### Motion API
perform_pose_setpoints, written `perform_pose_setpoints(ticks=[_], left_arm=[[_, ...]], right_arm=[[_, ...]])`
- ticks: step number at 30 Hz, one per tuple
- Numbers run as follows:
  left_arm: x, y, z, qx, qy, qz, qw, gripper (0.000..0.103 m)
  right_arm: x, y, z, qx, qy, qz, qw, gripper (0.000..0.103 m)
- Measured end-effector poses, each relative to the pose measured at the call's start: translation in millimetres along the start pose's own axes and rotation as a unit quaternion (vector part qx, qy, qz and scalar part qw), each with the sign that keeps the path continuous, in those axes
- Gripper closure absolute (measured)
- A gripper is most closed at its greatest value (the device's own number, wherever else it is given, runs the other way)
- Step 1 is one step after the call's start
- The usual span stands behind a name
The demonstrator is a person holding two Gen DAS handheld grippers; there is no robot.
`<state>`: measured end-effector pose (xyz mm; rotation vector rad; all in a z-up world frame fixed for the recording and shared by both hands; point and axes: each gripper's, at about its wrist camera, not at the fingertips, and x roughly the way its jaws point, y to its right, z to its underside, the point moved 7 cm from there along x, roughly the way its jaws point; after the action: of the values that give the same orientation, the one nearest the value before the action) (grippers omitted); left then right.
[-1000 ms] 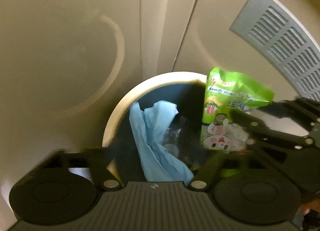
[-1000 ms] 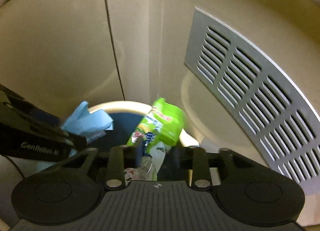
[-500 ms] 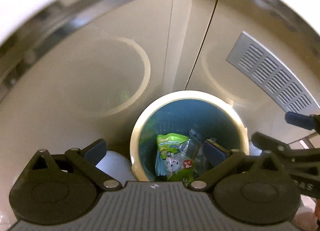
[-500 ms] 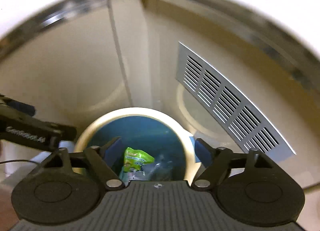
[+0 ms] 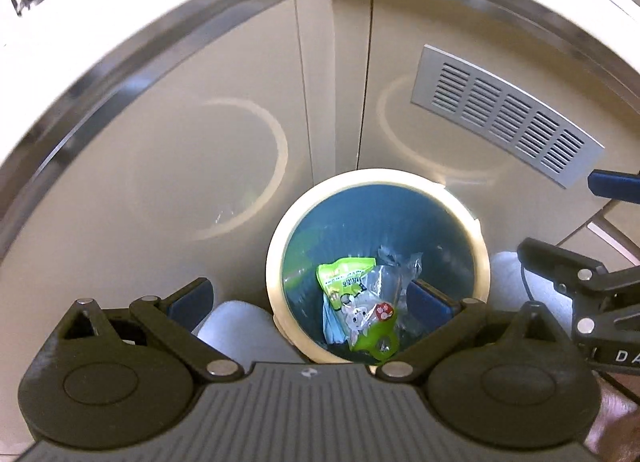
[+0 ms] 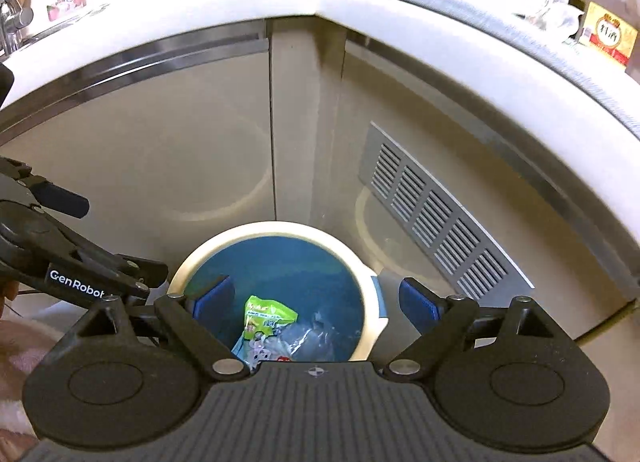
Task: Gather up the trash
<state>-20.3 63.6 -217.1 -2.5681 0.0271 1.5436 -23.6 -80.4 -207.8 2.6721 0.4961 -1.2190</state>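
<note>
A round bin with a cream rim and blue inside stands on the floor in the cabinet corner; it also shows in the right wrist view. A green snack wrapper lies inside it on clear plastic and a blue tissue; the wrapper also shows in the right wrist view. My left gripper is open and empty, high above the bin. My right gripper is open and empty too, above the bin. Each gripper shows at the edge of the other's view.
Beige cabinet doors meet in a corner behind the bin. A grey vent grille is on the right door. The white countertop edge curves above, with bottles and packets on it. White objects lie on the floor beside the bin.
Both grippers opened and let go of the green wrapper and the blue tissue, which fell into the bin. Both grippers have since risen well above the bin.
</note>
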Motion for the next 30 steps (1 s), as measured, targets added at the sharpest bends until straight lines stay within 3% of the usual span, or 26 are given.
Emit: perform_pose_setpoints(ticks=[11,30], left_arm=[[-17,2,-2,0.012,0.038,-0.017,0.9991,0.000],[-13,-1,-1,0.005,0.036,-0.013,0.9993,0.000]], right_arm=[[-16,-4,-1,-0.015,0.022,0.012,1.000,0.012],[-15,-8,1,-0.020,0.015,0.017,1.000,0.012]])
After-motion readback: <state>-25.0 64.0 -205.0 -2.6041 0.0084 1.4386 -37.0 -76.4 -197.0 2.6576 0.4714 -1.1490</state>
